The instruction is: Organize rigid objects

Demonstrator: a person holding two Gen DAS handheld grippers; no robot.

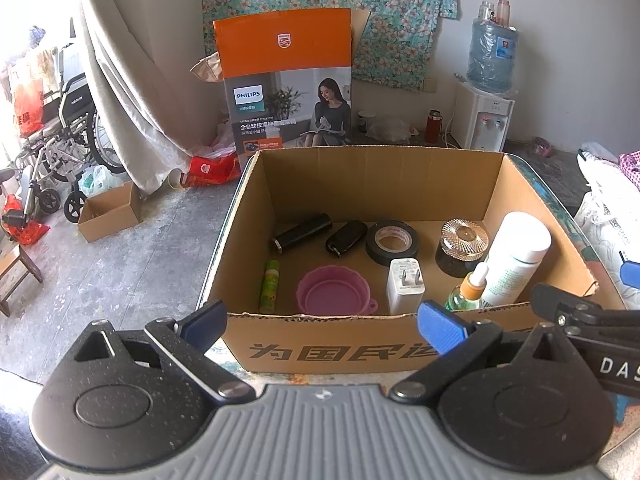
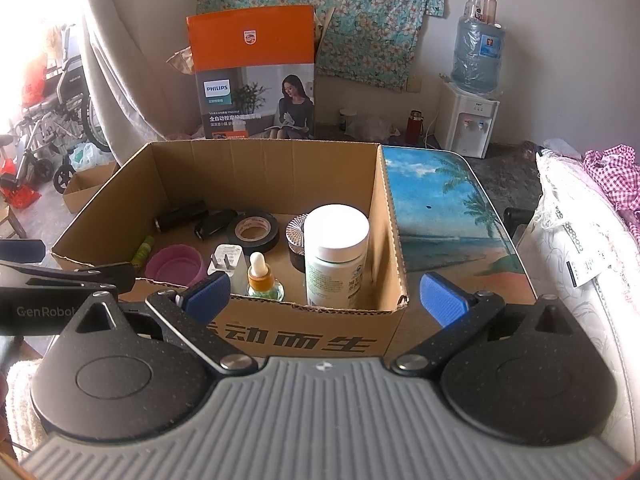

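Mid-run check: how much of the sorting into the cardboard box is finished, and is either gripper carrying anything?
Looks nearly done: the cardboard box holds the tape roll, pink bowl, charger, dropper bottle and white bottle. Left gripper and right gripper are open, empty. Nothing loose shows on the table.

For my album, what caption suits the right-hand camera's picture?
Open right gripper facing a cardboard box of small household items.

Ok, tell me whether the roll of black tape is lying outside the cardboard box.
No, the roll of black tape lies flat on the floor of the cardboard box, between the black key fob and the ribbed-lid jar.
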